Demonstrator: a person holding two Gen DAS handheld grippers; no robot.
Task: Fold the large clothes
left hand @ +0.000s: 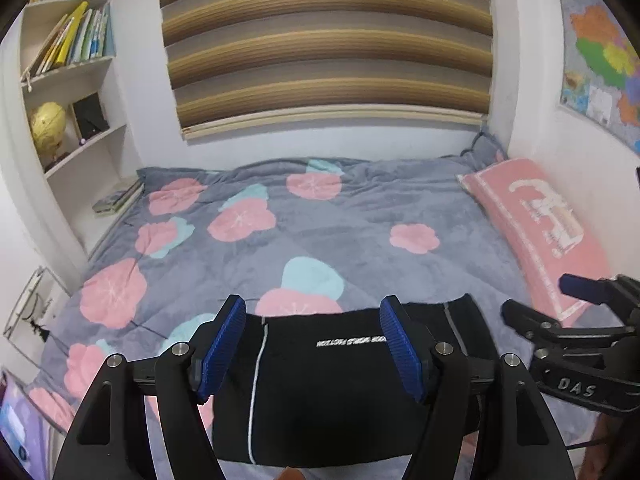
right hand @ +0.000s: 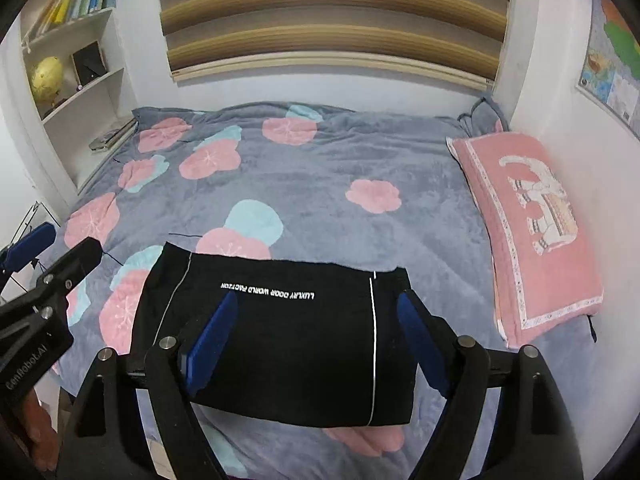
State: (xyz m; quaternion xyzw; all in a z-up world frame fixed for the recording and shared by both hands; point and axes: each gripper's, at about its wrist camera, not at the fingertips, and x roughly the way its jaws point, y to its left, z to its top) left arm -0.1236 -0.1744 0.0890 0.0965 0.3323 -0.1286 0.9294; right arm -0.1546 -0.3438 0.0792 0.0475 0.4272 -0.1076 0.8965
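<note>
Though folded, black garment [right hand: 280, 344] on bed [right hand: 340, 168]

folded black garment [right hand: 280, 340] flat on floral bedspread [right hand: 340, 168], right tongs [right hand: 316, 340] spread above, pink pillow [right hand: 532, 228] beside

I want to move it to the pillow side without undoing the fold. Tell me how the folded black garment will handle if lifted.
The black garment is probably floppy: soft cloth in flat layers, likely to sag and unfold if lifted by one edge. It looks light. The plush blanket may resist sliding.
</note>
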